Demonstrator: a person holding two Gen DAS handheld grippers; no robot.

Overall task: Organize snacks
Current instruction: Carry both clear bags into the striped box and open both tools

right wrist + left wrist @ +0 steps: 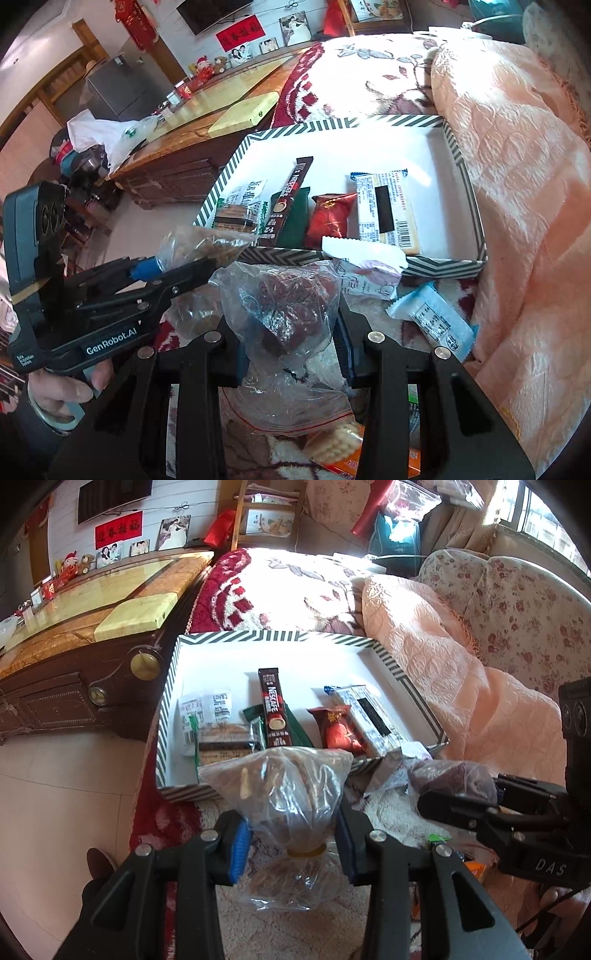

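Each hand carries a clear plastic bag toward the striped box (173, 686), so two snacks can go in on one trip. The left tool (291, 840) is clenched on a bag of brown biscuits (284, 794), gripping it just above the yellow band that ties its neck; held there, the bag cannot slip open and the full upper part stands free, right at the box's near rim. The right tool (291, 354) grasps a bag of dark red snacks (291, 306) around its lower part, with the loose plastic trailing below; it hangs over the patterned bedspread (458, 295), just short of the near rim.

Inside the box the packets lie side by side along the near wall: a biscuit pack at the left, a Nescafé stick (272, 709) on a green sachet, a red wrapper (338, 727), and a pale bar (389, 210) at the right. That row leaves the far half bare, probably the room meant for the two bags.

More snacks wait outside on the bedspread: a light blue packet (434, 321) to the right and, I think, crackers under a zip bag near the right tool, though they are partly hidden.
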